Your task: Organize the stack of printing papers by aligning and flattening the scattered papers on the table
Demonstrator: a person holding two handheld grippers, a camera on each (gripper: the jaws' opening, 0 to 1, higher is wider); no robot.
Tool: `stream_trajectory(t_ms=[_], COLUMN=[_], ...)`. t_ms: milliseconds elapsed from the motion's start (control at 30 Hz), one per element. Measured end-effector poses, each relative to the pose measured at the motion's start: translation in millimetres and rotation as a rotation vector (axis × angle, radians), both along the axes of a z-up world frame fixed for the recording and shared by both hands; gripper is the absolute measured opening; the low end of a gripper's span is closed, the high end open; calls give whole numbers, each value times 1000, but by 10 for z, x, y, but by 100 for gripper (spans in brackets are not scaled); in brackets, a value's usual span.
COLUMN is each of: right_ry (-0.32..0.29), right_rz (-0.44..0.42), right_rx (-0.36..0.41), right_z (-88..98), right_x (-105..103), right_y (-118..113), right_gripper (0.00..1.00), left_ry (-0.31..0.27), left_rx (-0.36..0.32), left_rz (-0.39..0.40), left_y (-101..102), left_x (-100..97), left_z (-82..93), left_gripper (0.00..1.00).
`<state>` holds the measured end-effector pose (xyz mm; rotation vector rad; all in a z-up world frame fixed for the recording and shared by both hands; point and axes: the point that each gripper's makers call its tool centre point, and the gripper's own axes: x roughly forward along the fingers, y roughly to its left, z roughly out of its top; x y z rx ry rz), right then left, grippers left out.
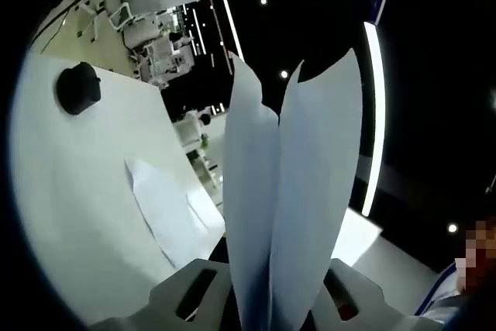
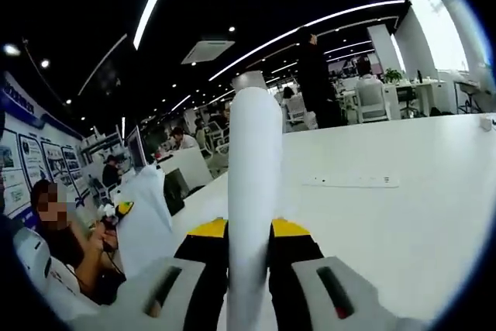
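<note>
Papers (image 1: 298, 215) in both tongs (bases hidden)

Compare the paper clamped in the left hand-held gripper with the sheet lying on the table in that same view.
The clamped paper stands up from between the jaws; the loose sheet lies flat on the white table. The clamped paper splits into two separate tips at its top; the loose sheet shows as one piece, slightly wrinkled. The clamped paper looms large, the loose sheet looks smaller and farther off. Both are plain white.
</note>
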<state>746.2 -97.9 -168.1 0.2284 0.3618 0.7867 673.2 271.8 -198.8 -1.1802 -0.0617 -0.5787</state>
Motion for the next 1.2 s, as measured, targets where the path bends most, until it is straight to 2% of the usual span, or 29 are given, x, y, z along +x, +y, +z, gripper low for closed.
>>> stream_trajectory(t_ms=[533, 800, 1200], right_ry=[-15, -41, -53], right_rz=[43, 80, 104], right_rx=[11, 50, 61], right_z=[188, 420, 518], right_x=[-44, -108, -116], right_y=[157, 310, 415], right_gripper=[14, 14, 14], left_ry=[8, 6, 7], left_rx=[-1, -4, -5], left_rz=[8, 5, 6], left_y=[33, 24, 28], left_x=[0, 12, 5], left_z=[-40, -27, -15], left_gripper=[6, 6, 6])
